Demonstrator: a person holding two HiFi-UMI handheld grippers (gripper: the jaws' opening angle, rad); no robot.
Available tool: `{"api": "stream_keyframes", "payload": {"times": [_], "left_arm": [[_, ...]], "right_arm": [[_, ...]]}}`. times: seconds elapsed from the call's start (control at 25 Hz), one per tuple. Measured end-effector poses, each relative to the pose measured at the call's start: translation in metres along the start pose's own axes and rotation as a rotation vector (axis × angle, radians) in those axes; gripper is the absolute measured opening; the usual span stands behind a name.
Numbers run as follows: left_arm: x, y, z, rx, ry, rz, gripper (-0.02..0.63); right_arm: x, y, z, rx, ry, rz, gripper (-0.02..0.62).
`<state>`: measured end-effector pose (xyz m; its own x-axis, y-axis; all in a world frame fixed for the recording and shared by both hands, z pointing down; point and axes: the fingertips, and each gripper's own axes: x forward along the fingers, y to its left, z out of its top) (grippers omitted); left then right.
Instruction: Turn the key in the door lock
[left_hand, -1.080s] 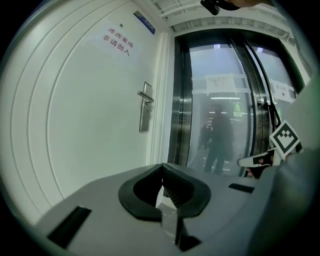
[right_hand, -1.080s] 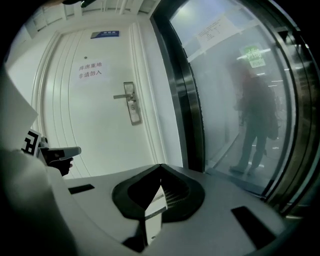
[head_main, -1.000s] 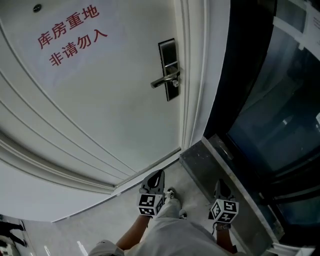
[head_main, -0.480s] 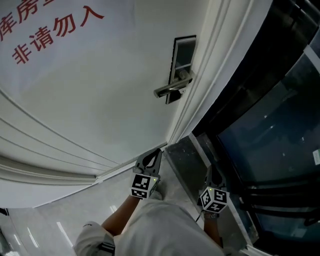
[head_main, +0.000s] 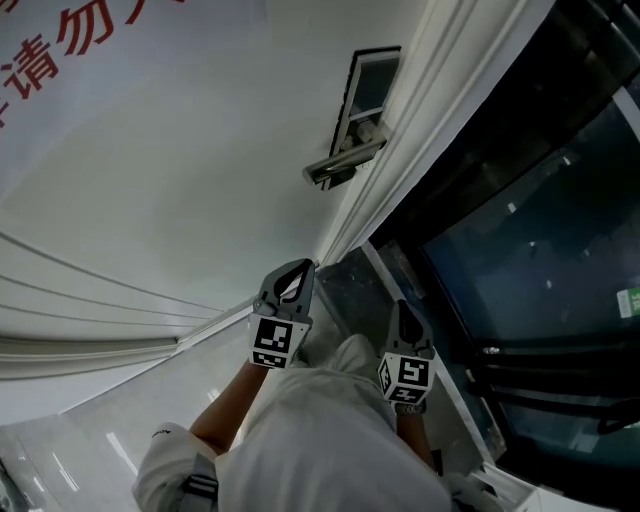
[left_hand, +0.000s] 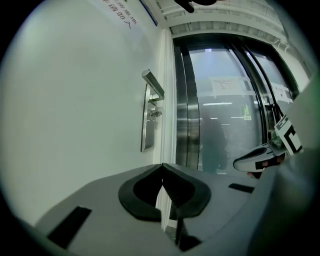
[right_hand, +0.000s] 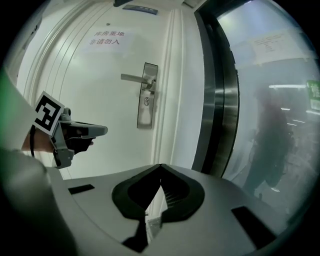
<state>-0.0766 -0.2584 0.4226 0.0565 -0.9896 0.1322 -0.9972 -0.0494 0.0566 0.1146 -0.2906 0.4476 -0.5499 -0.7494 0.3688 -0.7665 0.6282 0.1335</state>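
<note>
**Red Chinese notice on the white door**
The door (head_main: 200, 180) carries a notice (head_main: 70, 45) in red characters. The head view cuts it at the frame's top-left edge, so only 请勿 and part of 入 can be read there. The right gripper view shows both lines, small: 库房重地 above 非请勿入. A sheet of paper (left_hand: 227, 84) stuck on the glass wall (left_hand: 220, 130), a green sign (head_main: 628, 302) behind that glass and a blue plaque (right_hand: 140, 8) above the door all bear print too small or blurred to read.
</note>
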Motion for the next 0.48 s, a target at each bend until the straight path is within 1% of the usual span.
{"api": "stream_keyframes", "payload": {"times": [0.08, 0.2, 0.32, 0.4, 0.48], "left_arm": [[-0.004, 0.000, 0.001, 0.008, -0.006, 0.010, 0.009], [-0.012, 0.008, -0.002, 0.034, -0.003, 0.064, 0.009], [-0.019, 0.023, -0.004, 0.010, 0.004, 0.113, 0.009], [-0.023, 0.030, -0.002, 0.005, -0.002, 0.141, 0.009], [-0.026, 0.035, 0.002, 0.006, -0.012, 0.170, 0.009]], "right_arm": [[-0.001, -0.002, 0.000, -0.002, 0.006, -0.003, 0.002], [-0.002, -0.008, 0.003, 0.015, -0.006, -0.020, 0.002], [0.001, -0.008, 0.011, 0.046, -0.046, -0.037, 0.002], [0.006, -0.002, 0.017, 0.035, -0.070, -0.015, 0.002], [0.013, 0.008, 0.021, 0.019, -0.087, 0.036, 0.002]]}}
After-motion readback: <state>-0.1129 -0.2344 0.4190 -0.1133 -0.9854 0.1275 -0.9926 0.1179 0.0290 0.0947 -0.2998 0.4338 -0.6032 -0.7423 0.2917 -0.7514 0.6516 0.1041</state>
